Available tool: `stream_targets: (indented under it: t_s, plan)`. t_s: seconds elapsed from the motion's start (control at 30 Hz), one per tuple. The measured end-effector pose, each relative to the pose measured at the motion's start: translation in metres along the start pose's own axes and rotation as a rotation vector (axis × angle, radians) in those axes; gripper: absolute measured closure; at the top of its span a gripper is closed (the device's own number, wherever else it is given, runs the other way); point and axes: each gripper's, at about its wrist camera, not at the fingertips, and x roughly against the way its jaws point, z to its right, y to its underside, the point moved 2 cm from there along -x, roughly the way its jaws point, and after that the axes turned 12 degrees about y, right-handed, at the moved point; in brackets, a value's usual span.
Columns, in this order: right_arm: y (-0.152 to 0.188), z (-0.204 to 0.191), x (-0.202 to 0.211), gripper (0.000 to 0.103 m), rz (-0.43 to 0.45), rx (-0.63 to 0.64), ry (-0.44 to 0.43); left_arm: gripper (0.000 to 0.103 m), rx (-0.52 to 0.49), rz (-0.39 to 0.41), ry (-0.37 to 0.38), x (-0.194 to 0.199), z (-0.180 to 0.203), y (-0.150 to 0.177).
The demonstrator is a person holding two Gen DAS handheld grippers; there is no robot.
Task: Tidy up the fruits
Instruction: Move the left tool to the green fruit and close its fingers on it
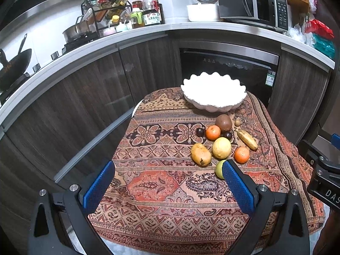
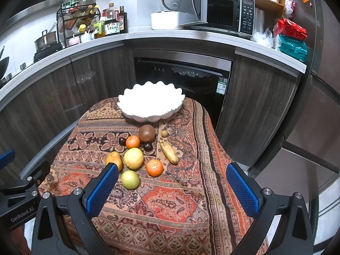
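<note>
- Both sets of jaws stand wide apart and empty: left gripper (image 1: 170, 182) and right gripper (image 2: 172, 182) hang above the near end of the patterned cloth (image 2: 170, 208), touching no fruit.
- Nearest fruit is the green apple (image 2: 130, 179), lying on the cloth just beside the right gripper's left pad.
- Behind it cluster the mango (image 2: 114, 160), the yellow citrus (image 2: 133, 158), the near tangerine (image 2: 154, 167) and the small banana (image 2: 169, 153); several touch.
- Further back lie a second tangerine (image 2: 133, 142), two dark plums and a brown round fruit (image 2: 147, 133).
- Farthest stands the white scalloped bowl (image 2: 136, 114), apparently empty, so sorting is not yet begun.
- Risk: round fruit packed close; a pad closing on one may nudge a neighbour, which could roll across the draped cloth and off the table.
</note>
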Motion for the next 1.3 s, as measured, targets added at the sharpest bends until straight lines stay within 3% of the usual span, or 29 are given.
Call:
stream_targets:
  t_s: [0.43, 0.7, 0.9, 1.03, 1.3]
  plan:
    - [0.009, 0.002, -0.034, 0.0, -0.042, -0.002, 0.03, 0.0, -0.034, -0.071, 0.03, -0.038, 0.011, 0.005]
    - [0.015, 0.011, -0.06, 0.0, -0.071, -0.018, 0.057, 0.001, -0.051, -0.112, 0.103, -0.07, 0.029, 0.006]
    - [0.021, 0.021, -0.082, 0.0, -0.093, -0.015, 0.092, 0.004, -0.074, -0.161, 0.13, -0.099, 0.046, 0.009]
    - [0.025, 0.024, -0.099, 0.0, -0.111, -0.017, 0.096, 0.015, -0.087, -0.188, 0.141, -0.116, 0.054, 0.012]
    - [0.032, 0.027, -0.127, 0.0, -0.13, -0.01, 0.092, 0.015, -0.108, -0.232, 0.144, -0.151, 0.067, 0.021]
